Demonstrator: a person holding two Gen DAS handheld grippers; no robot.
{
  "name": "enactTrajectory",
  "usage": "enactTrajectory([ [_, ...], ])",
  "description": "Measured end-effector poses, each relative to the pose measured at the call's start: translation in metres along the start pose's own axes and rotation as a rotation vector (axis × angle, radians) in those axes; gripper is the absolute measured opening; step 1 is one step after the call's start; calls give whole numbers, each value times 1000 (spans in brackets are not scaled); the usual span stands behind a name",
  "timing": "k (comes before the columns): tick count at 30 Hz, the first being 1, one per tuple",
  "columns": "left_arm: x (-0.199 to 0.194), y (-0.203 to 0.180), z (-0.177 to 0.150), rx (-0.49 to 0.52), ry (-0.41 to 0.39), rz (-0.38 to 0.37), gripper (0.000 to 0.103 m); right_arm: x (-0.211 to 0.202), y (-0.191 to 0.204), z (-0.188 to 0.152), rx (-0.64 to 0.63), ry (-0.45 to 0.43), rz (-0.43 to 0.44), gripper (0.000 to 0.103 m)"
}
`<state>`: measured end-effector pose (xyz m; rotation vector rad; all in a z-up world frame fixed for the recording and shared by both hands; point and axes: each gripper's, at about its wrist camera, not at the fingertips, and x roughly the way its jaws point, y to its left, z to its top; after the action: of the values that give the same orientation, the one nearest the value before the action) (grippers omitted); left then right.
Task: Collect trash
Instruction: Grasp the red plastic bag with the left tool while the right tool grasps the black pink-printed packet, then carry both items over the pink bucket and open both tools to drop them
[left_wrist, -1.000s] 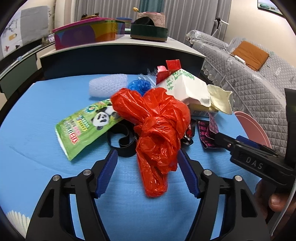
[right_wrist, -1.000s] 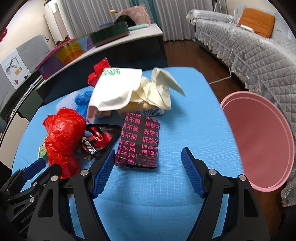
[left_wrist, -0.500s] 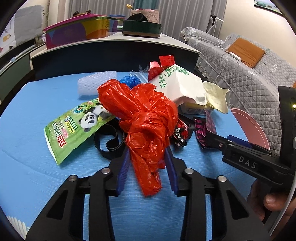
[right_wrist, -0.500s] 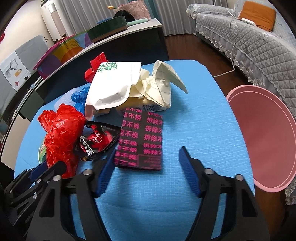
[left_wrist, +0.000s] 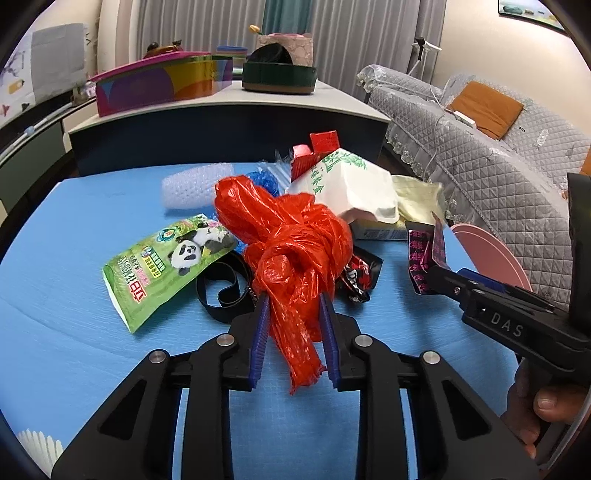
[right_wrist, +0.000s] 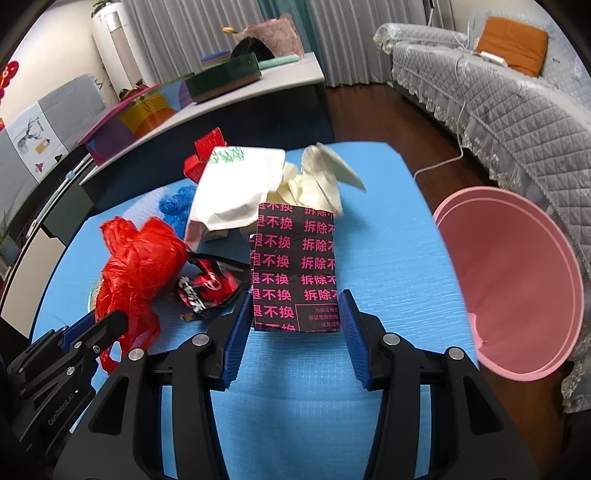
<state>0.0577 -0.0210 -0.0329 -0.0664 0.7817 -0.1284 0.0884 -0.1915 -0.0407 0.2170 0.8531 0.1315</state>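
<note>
1. Left wrist view: left gripper (left_wrist: 293, 332) sits bottom centre, jaws closing on the lower tail of the red plastic bag (left_wrist: 291, 254). Blue pads already touch the film on both sides. The bag's knotted bulk sits above the pads at frame centre, so the tail is the narrowest part to pinch.
2. Right wrist view: right gripper (right_wrist: 295, 332) at bottom centre, jaws closing around the near end of the black packet with pink print (right_wrist: 293, 266). The packet's near edge looks raised off the blue mat (right_wrist: 388, 258), which suggests the pads grip its sides, though contact on the right pad is hard to confirm.
3. Pink bin (right_wrist: 517, 288) is at the right edge of the right wrist view, mouth tilted toward the grippers, just off the mat, probably so the drop is short.
4. Rest of the trash is still piled mid-frame: white pouch with green print (right_wrist: 236, 188), crumpled cream paper (right_wrist: 317, 181), black-red snack wrapper (right_wrist: 207, 286), green panda pouch (left_wrist: 166, 266), black band (left_wrist: 221, 291).
5. Each hand takes the piece on its own side, probably to keep the two from crossing. Loose film could slip from the pads.
</note>
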Motion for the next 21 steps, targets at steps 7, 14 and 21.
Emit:
enactTrajectory([
  [7,-15,-4,1,12,-43,12,23,-23,-1,2,-23,-50,-15,48],
  [14,-34,-7,5,19,-104,26,23,-48,-9,8,-31,-107,-36,48],
  [21,-50,-26,9,54,-145,-12,23,-69,-29,13,-13,-155,-79,48],
])
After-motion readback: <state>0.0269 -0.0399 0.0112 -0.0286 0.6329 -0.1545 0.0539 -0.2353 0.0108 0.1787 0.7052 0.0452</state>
